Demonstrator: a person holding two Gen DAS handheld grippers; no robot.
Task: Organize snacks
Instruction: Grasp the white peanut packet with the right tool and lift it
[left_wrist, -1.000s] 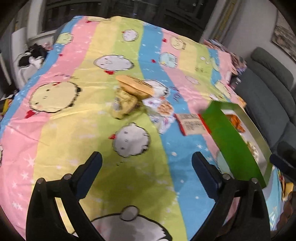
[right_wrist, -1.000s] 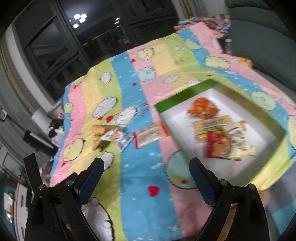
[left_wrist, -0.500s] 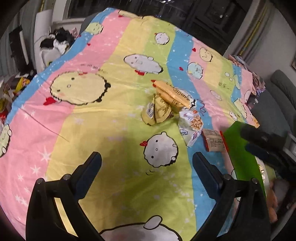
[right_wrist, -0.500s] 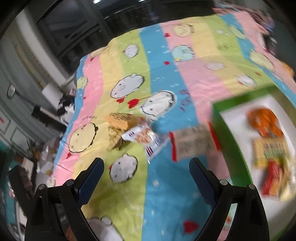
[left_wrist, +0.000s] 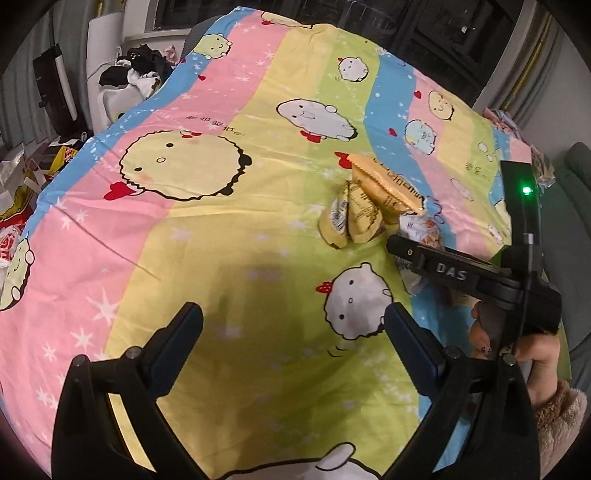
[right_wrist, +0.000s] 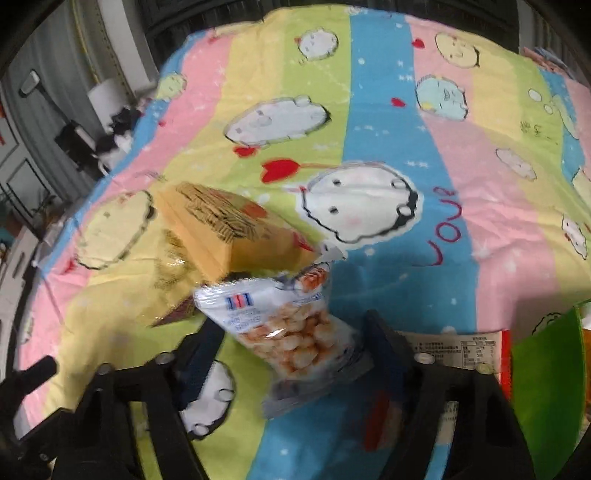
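Observation:
A white packet of puffed snacks (right_wrist: 288, 332) lies on the striped cartoon tablecloth (right_wrist: 388, 122). My right gripper (right_wrist: 291, 332) straddles it, jaws closing, one finger on each side, and I cannot see the pads pressing it. An orange-yellow packet (right_wrist: 236, 229) rests just behind it, on small yellow packets (right_wrist: 173, 273). A flat packet with a red edge (right_wrist: 454, 350) lies to the right, beside the green box (right_wrist: 546, 376). In the left wrist view the same pile (left_wrist: 369, 199) sits at centre right, with a right finger (left_wrist: 424, 258) reaching in. My left gripper (left_wrist: 293, 314) hovers open over bare cloth.
A hand in a fuzzy sleeve (left_wrist: 554, 417) holds the right gripper at the lower right. A grey-green sofa (left_wrist: 576, 166) stands past the table's right side. Dark clothes and clutter (left_wrist: 140, 74) lie beyond the far left edge.
My right gripper swung left from over the green box down to the snack pile, and its jaws narrowed around the white packet. The left gripper drifted slightly; the right gripper entered its view.

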